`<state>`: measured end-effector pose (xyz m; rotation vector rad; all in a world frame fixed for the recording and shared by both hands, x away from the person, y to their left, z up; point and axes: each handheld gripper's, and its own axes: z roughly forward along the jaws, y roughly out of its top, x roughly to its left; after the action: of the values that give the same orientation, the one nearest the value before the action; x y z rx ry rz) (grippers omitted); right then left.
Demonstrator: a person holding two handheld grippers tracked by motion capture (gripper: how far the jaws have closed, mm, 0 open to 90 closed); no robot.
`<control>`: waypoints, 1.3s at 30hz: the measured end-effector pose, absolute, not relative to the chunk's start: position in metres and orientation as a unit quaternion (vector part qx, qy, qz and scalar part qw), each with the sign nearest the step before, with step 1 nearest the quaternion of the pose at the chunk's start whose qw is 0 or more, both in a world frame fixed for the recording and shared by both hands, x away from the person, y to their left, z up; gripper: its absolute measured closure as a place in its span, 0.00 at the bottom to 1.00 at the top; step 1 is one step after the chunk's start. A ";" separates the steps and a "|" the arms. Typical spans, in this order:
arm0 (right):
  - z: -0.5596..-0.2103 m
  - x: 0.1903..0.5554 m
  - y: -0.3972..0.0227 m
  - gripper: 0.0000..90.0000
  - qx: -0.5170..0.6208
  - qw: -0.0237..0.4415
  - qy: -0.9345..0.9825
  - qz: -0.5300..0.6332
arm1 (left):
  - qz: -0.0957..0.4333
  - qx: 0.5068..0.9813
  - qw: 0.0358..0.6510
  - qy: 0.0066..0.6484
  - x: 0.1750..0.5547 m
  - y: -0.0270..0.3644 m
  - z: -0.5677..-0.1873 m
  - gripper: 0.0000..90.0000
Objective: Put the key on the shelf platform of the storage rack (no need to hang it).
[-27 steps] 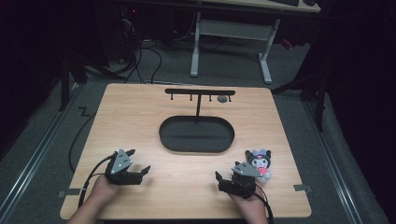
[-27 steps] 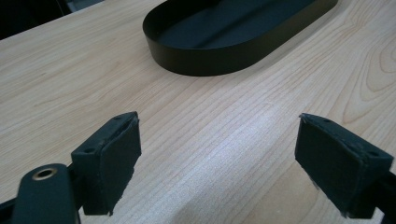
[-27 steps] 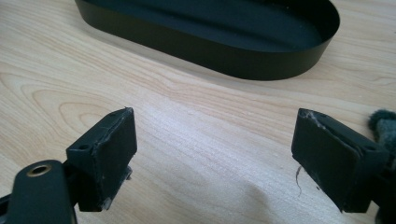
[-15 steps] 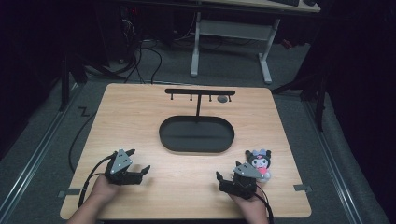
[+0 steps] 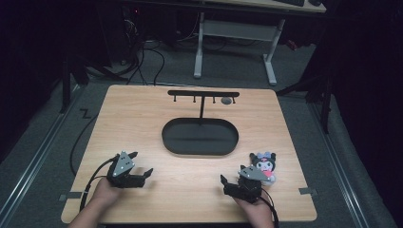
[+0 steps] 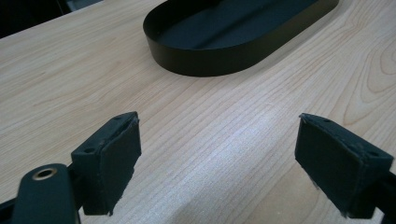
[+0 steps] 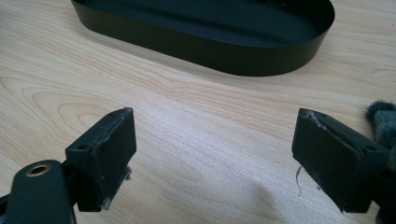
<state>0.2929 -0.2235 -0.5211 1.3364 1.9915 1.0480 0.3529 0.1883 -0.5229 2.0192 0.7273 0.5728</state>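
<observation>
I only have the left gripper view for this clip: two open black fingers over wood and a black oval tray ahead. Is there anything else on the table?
Observer: Yes. A small plush toy with a dark hood lies near the table's right front, beside the right gripper.
Operator: Is that gripper holding it?
Observer: No. Its fingers stand wide apart over bare wood, and the toy sits just outside one of them.
Operator: Anything behind the tray?
Observer: A thin black T-shaped rack stands at the far side of the tray, with a small round grey thing under its bar near the right end.
</observation>
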 end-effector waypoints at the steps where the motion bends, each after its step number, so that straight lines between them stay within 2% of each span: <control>1: -0.521 0.293 -0.223 0.15 0.493 0.255 0.736 0.387 | 0.231 0.814 0.444 0.294 0.353 0.188 -0.523 0.17; 14: -0.519 0.294 -0.220 0.07 0.489 0.242 0.750 0.375 | 0.232 0.816 0.442 0.291 0.353 0.188 -0.523 0.17; 30: -0.514 0.294 -0.215 0.03 0.486 0.227 0.772 0.341 | 0.236 0.818 0.438 0.289 0.352 0.187 -0.523 0.17; 39: -0.507 0.298 -0.215 0.02 0.485 0.236 0.780 0.318 | 0.237 0.819 0.437 0.287 0.351 0.187 -0.523 0.17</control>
<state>0.2979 -0.2147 -0.5073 1.3308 2.1380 0.8713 0.3509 0.1866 -0.5234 2.0364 0.7129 0.5890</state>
